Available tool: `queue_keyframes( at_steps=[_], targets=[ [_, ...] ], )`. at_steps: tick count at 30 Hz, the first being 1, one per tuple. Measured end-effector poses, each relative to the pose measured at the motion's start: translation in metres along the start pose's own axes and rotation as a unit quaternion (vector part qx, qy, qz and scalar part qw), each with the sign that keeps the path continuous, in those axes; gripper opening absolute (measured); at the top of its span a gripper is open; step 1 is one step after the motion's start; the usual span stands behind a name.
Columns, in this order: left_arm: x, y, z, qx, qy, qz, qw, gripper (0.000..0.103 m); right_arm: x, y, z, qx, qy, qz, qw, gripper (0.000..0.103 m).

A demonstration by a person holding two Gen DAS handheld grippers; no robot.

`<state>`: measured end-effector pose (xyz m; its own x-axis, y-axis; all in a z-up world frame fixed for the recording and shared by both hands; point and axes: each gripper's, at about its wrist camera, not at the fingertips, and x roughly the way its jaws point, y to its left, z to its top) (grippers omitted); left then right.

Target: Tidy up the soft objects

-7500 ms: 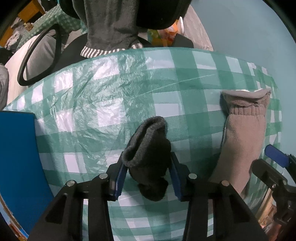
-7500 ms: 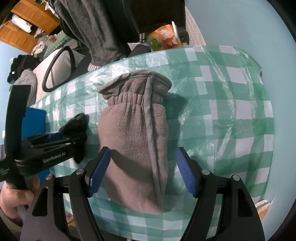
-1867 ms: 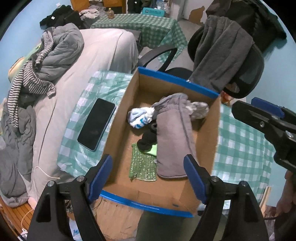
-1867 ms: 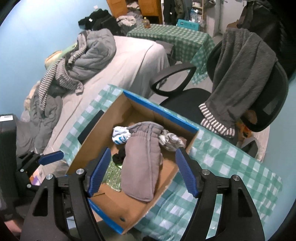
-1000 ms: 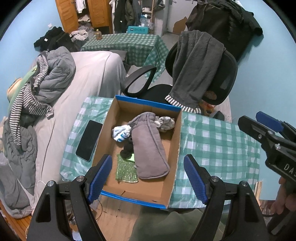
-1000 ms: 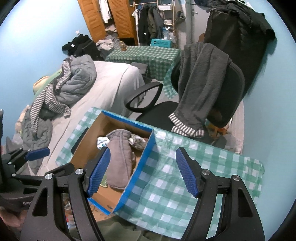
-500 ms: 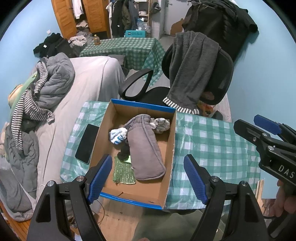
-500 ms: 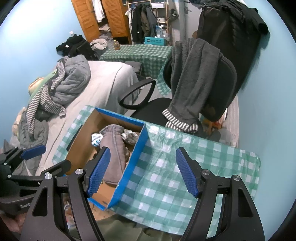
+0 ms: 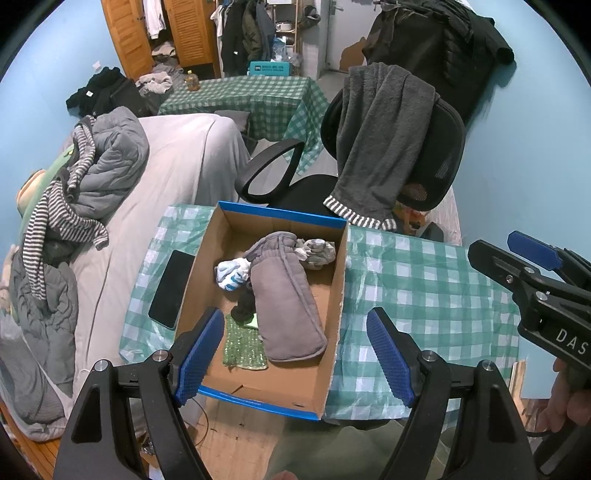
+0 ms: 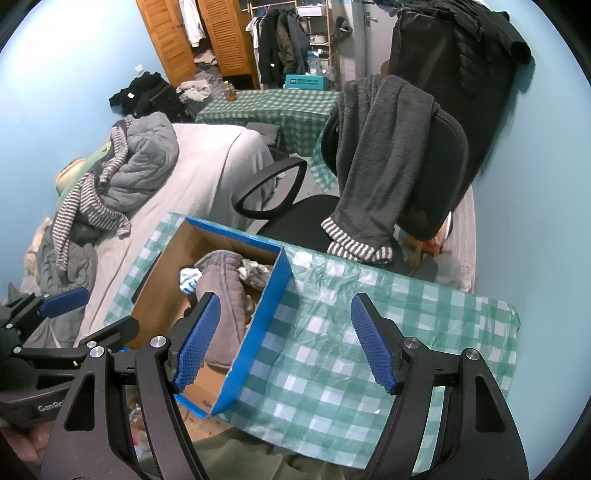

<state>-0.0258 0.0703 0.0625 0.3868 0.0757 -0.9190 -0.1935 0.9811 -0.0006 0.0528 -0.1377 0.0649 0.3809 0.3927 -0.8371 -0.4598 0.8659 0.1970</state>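
This is a lived-in bedroom in a home. A bed [image 9: 177, 173] with a pale sheet carries a heap of grey bedding and a striped garment [image 9: 55, 218]. Louvred wooden wardrobe doors [image 9: 184, 33] stand at the back, beside coats on an open rack [image 9: 251, 33] (more clothes lie dumped on the floor there). A black office chair [image 9: 369, 158] has a grey towel [image 9: 376, 140] draped over it, and two tables wear green checked cloths [image 9: 424, 295] under pale blue walls.

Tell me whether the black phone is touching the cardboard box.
Cannot tell. In the left wrist view the black phone lies flat on the tablecloth right beside the cardboard box, with no gap visible along its edge.
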Motion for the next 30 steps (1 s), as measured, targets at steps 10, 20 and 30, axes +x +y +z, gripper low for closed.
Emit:
queue_keyframes(
  at_steps=[10,20,30],
  targets=[
    [0.001,-0.007,0.001,0.001,0.002,0.000,1.0000,0.081,-0.001,-0.002,0.001,0.001,-0.001,0.000,1.000,0.073],
    [0.002,-0.008,0.000,0.001,0.001,-0.001,1.0000,0.081,-0.001,-0.003,0.000,0.003,0.000,0.000,1.000,0.073],
    [0.002,-0.009,0.000,0.001,0.002,0.000,1.0000,0.081,-0.001,-0.003,0.001,0.003,0.000,0.000,1.000,0.073]
  ],
)
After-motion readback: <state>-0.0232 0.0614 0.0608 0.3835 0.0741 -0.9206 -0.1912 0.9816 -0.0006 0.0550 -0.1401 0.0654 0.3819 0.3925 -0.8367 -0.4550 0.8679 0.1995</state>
